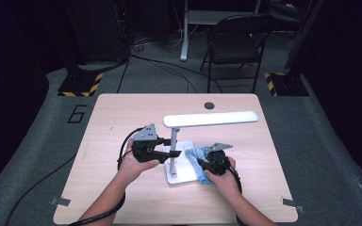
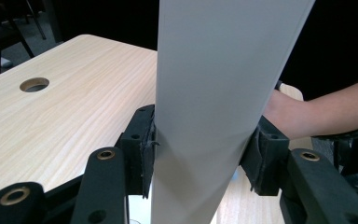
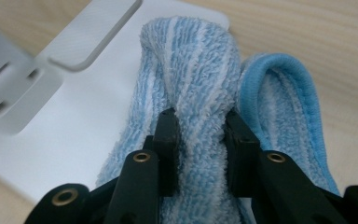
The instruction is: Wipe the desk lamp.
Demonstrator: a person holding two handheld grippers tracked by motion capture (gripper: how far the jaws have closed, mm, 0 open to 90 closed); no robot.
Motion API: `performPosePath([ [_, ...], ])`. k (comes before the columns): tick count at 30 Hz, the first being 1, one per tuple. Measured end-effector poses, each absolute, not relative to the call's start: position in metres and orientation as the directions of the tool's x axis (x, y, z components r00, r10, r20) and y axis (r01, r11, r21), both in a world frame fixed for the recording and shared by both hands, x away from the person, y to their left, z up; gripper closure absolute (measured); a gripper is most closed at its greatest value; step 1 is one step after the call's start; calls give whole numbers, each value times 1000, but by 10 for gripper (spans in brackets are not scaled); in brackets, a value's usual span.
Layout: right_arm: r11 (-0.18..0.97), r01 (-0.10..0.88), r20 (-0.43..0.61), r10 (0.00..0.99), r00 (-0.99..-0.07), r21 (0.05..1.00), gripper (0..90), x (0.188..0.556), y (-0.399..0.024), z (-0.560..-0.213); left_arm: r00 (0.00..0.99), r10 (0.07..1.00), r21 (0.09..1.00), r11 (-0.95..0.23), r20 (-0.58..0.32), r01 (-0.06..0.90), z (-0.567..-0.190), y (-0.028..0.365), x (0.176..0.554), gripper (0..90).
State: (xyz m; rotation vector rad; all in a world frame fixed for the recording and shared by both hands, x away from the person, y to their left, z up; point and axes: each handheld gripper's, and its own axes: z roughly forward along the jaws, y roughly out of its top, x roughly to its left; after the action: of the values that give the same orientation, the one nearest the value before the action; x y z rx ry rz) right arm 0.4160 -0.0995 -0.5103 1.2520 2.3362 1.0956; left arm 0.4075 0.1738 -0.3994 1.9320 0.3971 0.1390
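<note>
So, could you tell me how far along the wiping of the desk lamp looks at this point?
Setup looks done: the left gripper is clamped on the lamp's upright post, steadying it. In hand: the right gripper pinches a fold of the blue striped cloth, which lies on the edge of the white lamp base. Probably left: the rest of the base and the lamp head, which the cloth is not touching.
</note>
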Motion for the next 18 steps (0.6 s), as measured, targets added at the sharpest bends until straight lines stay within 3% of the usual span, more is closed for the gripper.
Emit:
performPosePath([
  [10,361,603,171,744,-646,712,688,385,-117,-508,936,339,915,-339,-98,218,-399,174,408,509],
  [18,312,611,183,770,-612,728,674,382,-123,-508,931,354,917,-337,-88,214,-398,169,413,509],
])
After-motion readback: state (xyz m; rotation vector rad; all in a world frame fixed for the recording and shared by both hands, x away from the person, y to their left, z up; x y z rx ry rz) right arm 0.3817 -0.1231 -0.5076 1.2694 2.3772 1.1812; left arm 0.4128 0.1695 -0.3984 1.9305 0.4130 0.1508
